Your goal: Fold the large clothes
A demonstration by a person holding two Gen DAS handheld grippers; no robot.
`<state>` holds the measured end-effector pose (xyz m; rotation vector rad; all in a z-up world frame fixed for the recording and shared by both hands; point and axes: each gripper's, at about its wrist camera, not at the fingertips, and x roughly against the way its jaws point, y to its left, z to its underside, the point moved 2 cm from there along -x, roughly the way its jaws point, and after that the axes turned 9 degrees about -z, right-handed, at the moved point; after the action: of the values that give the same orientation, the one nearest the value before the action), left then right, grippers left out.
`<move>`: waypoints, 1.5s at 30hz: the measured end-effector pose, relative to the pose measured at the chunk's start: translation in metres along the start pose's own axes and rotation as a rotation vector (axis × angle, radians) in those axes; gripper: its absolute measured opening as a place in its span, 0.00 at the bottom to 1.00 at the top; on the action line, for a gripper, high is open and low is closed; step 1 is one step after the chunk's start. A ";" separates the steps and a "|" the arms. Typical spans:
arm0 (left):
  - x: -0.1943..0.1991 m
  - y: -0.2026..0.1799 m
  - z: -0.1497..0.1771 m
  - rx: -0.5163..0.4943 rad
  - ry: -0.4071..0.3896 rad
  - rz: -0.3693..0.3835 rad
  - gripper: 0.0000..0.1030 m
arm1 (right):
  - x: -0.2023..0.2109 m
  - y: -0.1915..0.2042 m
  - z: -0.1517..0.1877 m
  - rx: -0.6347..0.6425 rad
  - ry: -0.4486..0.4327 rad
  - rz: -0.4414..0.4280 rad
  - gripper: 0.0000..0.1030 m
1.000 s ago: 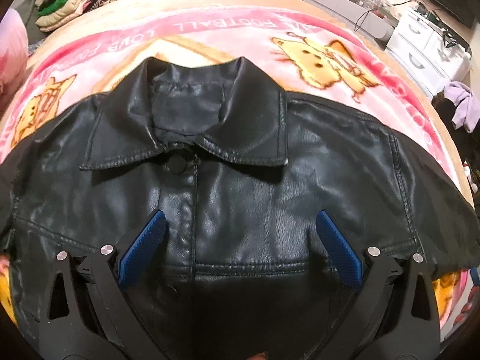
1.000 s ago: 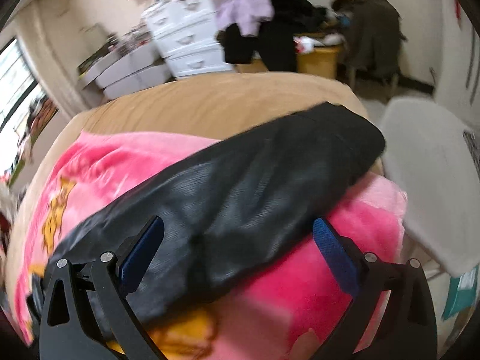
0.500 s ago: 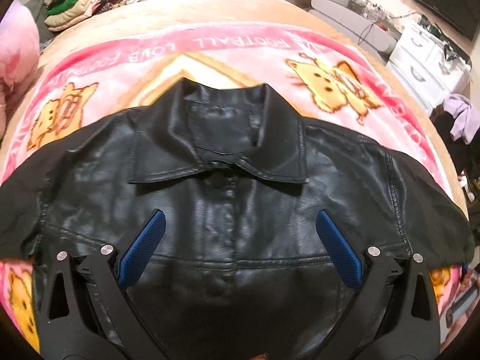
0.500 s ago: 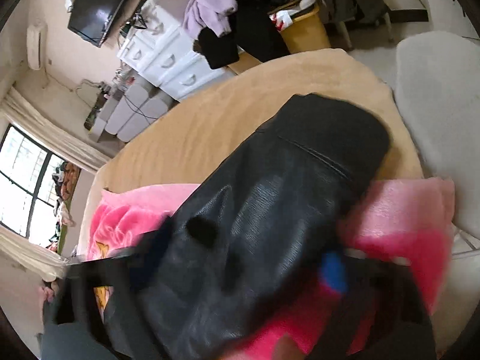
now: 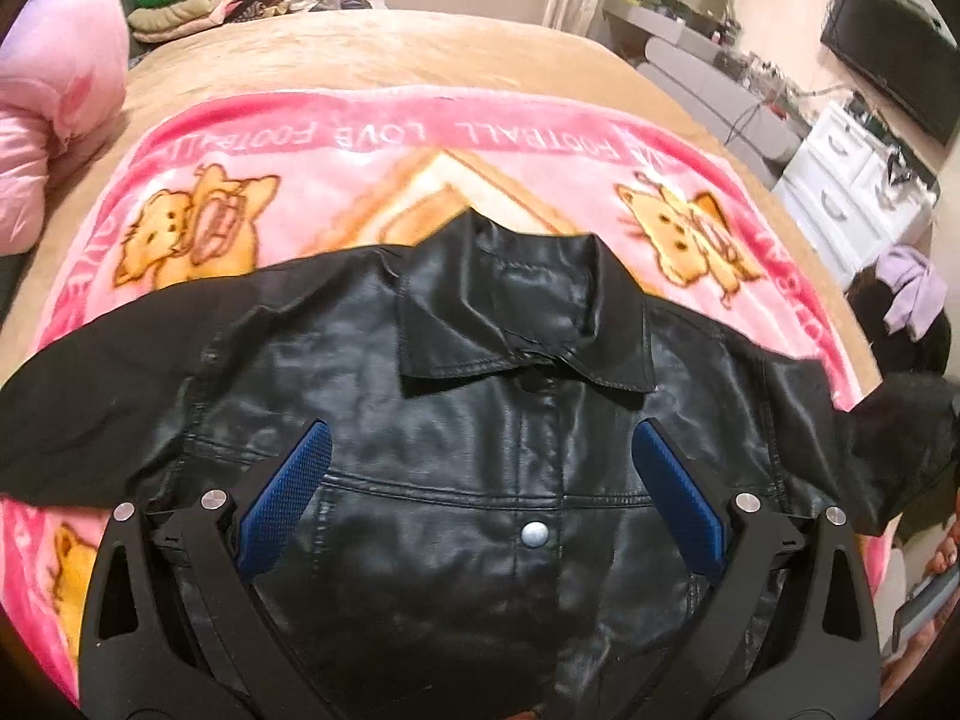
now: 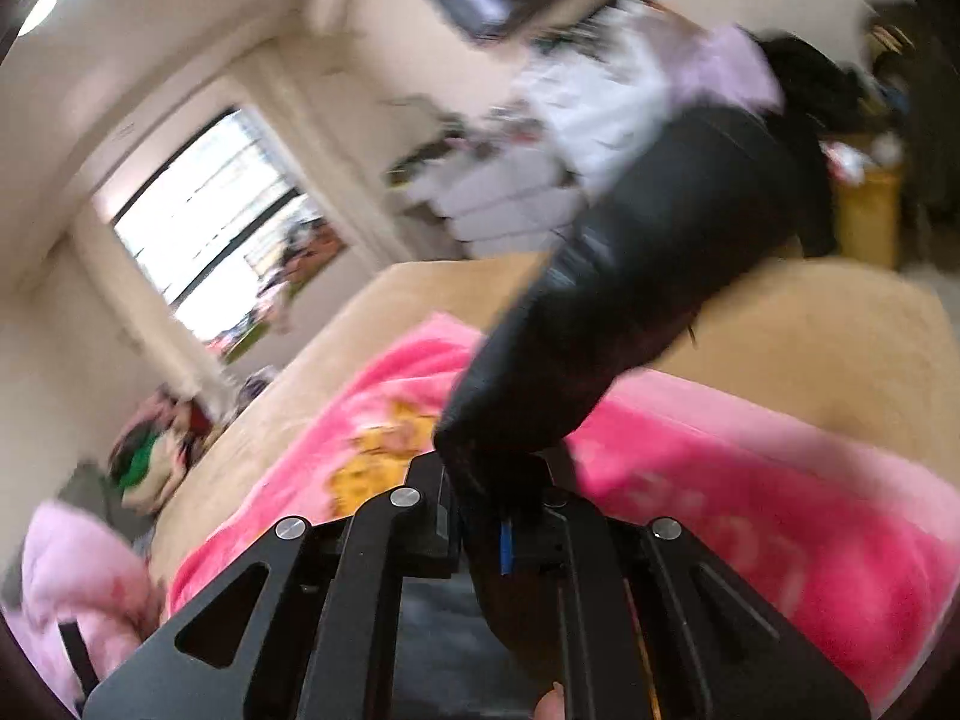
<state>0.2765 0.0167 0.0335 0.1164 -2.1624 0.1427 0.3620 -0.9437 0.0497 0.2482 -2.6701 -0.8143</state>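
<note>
Pink blanket [image 5: 372, 138] covers the bed under the black jacket [image 5: 456, 432]. My left gripper [image 5: 477, 486] hovers spread apart above it; my right gripper [image 6: 504, 516] clamps its sleeve [image 6: 630, 276], lifted.

A wide bed with a tan fleece cover [image 5: 420, 54] fills the space in front of the left gripper [image 5: 480, 480]. Directly on this cover lies a pink plush blanket with orange cartoon cats and white letters [image 5: 372, 180], spread flat. On the blanket, just under and ahead of the left gripper, a black leather jacket with a collar and snap buttons [image 5: 456, 432] lies front side up. Far ahead to the left, a puffy light pink quilted garment [image 5: 54, 114] rests at the bed's edge.
</note>
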 end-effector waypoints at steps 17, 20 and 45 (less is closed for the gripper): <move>0.042 0.116 0.004 0.189 -0.088 0.155 0.91 | -0.038 0.271 0.096 0.493 0.218 -0.488 0.07; 0.045 0.134 0.009 0.243 -0.112 0.206 0.91 | -0.044 0.299 0.132 0.564 0.267 -0.523 0.07; -0.007 0.173 0.013 0.402 -0.056 0.520 0.91 | -0.100 0.310 0.337 0.705 0.684 -0.489 0.68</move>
<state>0.2459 0.1863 0.0110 -0.2197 -2.1500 0.8804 0.3107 -0.4923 -0.0636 1.1435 -2.1257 0.1538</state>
